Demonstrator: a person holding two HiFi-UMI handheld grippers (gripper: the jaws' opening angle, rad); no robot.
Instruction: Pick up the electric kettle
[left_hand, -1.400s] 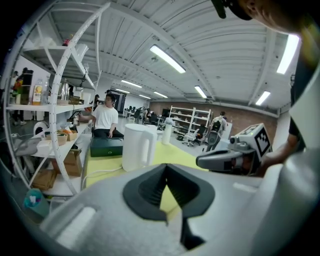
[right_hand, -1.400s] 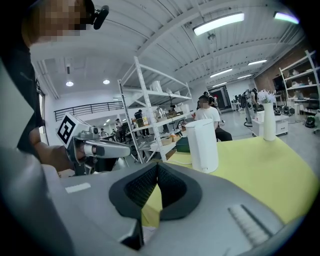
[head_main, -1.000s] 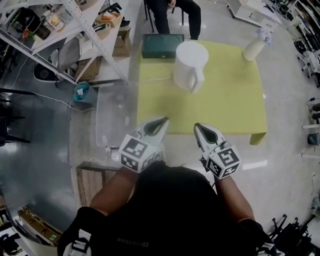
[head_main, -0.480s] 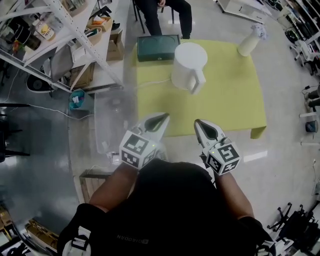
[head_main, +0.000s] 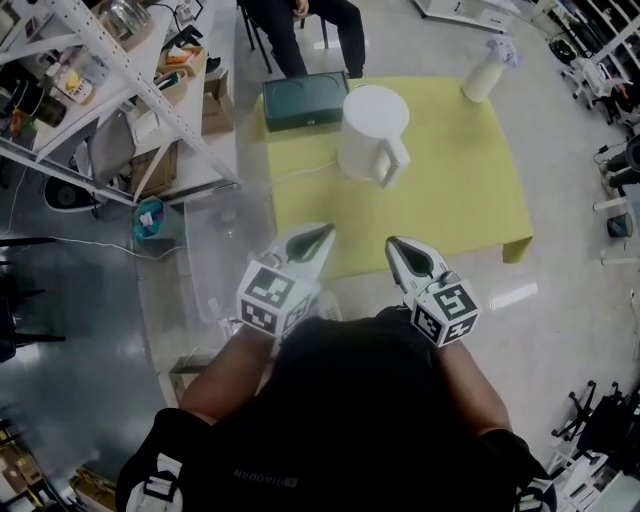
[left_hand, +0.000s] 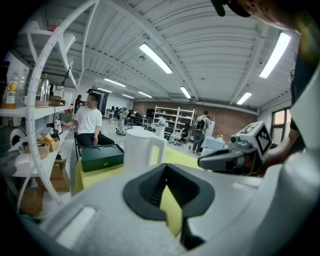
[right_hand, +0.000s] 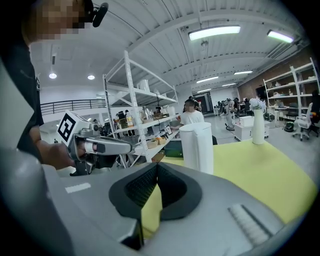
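Observation:
The white electric kettle (head_main: 372, 132) stands upright on the far half of the low yellow table (head_main: 470, 190), handle turned to the near side. It also shows in the left gripper view as the kettle (left_hand: 142, 150), and in the right gripper view as the kettle (right_hand: 196, 146). My left gripper (head_main: 325, 232) and right gripper (head_main: 392, 243) hover side by side at the table's near edge, well short of the kettle. Both are shut with nothing in them. Seen from their own cameras, the left gripper (left_hand: 167, 166) and right gripper (right_hand: 156, 165) have their tips together.
A dark green case (head_main: 305, 100) lies left of the kettle at the table's far edge. A white bottle (head_main: 483, 75) stands at the far right corner. A seated person (head_main: 300, 20) is behind the table. A white shelf rack (head_main: 100, 60) and a clear bin (head_main: 215, 250) stand at the left.
Both grippers have edged a little forward over the table's near edge, staying shut. The head view has shifted, so the table and kettle sit higher and further left.

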